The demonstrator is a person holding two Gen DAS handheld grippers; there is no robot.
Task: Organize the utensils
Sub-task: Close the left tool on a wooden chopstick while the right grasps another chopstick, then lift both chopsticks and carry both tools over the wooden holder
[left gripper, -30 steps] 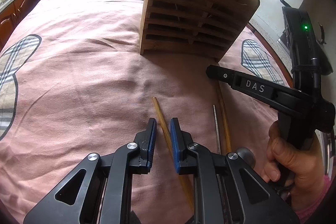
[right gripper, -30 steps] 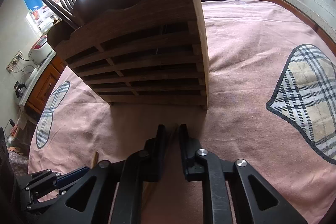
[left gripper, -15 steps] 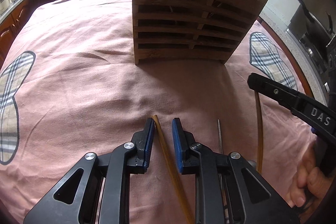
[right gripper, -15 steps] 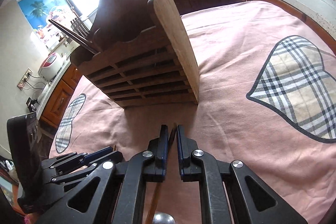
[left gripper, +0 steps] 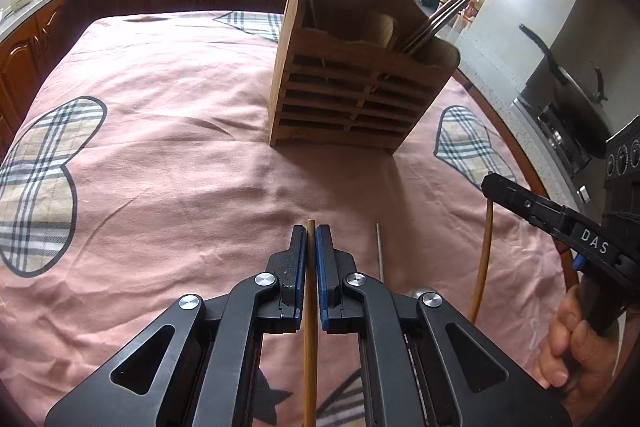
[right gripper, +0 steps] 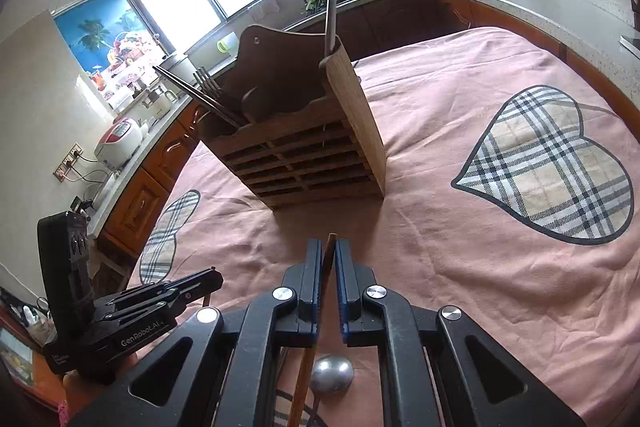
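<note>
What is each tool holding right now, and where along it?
Each is shut on a bamboo chopstick near its tip: the left tool on one chopstick, the right tool on another.

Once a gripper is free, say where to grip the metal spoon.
Grip the metal spoon midway along its thin straight handle, from above, jaws across it: it lies flat on the cloth, and its round bowl would likely slip.

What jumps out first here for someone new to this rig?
Each gripper is clamped on one wooden chopstick: the left gripper on the left chopstick, the right gripper on the right chopstick. Behind them the slatted wooden utensil holder stands upright mid-table on the pink tablecloth, already holding chopsticks and other utensils. A metal spoon lies on the cloth under the right gripper.
</note>
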